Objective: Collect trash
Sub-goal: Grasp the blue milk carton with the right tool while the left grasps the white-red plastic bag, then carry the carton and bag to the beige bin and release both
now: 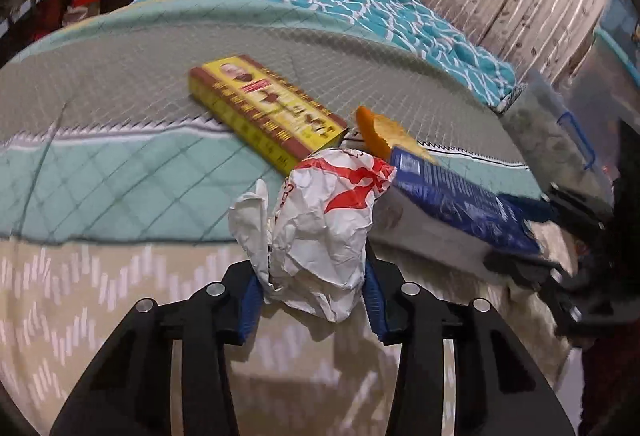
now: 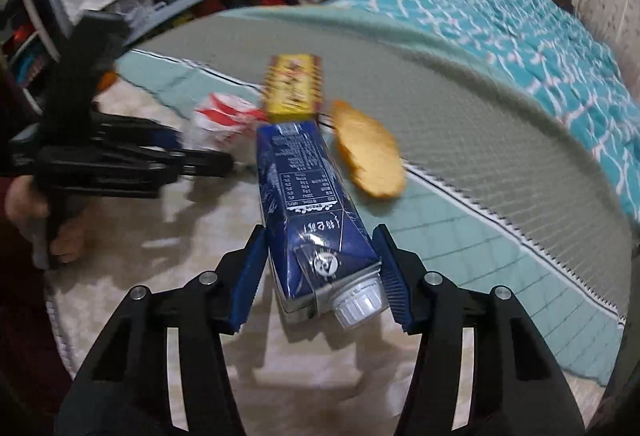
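Left wrist view: my left gripper [image 1: 312, 300] clamped a crumpled wrapper [image 1: 320, 224] over the bed [image 1: 100, 164]'s edge; a yellow box [image 1: 264, 108] and peel [image 1: 372, 128] lay beyond.

Right wrist view: my right gripper [image 2: 320, 276] squeezed a capped blue carton [image 2: 308, 212]; its contents stayed hidden.

Left hand-held gripper [image 1: 310, 300] and right hand-held gripper [image 2: 320, 276] each pinch a load, jaws partly apart.

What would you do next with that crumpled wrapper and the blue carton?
Probably lift both clear of the bed. The left gripper is shut on the wrapper, and the right gripper is shut on the carton. No bin is in view, so carrying them off comes first. The yellow box and peel remain.
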`<state>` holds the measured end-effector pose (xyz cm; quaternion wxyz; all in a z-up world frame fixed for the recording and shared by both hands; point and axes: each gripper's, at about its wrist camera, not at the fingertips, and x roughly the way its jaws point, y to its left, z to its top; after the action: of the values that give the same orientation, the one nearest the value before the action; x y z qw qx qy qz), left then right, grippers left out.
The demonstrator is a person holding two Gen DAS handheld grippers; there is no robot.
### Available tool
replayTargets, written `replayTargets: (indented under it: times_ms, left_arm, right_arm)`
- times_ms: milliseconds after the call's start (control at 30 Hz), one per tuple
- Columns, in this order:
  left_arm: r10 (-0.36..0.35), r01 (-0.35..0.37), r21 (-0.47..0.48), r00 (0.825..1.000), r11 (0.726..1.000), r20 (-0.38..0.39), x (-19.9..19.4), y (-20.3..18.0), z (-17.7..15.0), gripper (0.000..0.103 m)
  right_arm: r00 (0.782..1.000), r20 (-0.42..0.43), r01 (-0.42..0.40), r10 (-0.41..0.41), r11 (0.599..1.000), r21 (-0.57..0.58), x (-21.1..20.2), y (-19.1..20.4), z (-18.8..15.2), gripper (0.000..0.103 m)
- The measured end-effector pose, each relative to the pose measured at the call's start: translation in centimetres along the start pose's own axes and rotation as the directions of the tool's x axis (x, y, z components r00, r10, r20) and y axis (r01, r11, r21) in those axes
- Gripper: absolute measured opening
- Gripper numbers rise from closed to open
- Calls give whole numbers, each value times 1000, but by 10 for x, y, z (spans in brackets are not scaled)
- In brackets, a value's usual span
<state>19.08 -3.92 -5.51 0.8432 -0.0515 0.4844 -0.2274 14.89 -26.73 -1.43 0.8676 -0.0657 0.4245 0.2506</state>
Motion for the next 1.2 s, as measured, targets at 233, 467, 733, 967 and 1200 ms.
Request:
replayTargets:
  times_ms: [233, 467, 733, 967, 1200]
  left_arm:
    - [-21, 21, -29, 1000, 999, 2, -36, 18, -33, 40]
    - [-88, 89, 20, 995, 996, -56, -56, -2, -75, 40]
    - [1, -2, 68, 1000, 998, 6, -70, -18, -82, 73]
    - [30, -32, 99, 999, 995, 24, -67, -28, -70, 78]
    - [1, 1, 139, 1000, 990, -17, -47, -39, -67, 33]
  right_arm:
    - [992, 104, -68, 67, 998, 8, -36, 56, -31, 53]
    - [997, 62, 38, -46, 993, 115, -39, 69, -99, 52]
    - [994, 107, 10, -34, 976, 219, -51, 72, -133, 80]
    - [991, 125, 24, -57, 966, 257, -43, 64, -127, 82]
    - [992, 125, -59, 19, 942, 331, -37, 56, -128, 53]
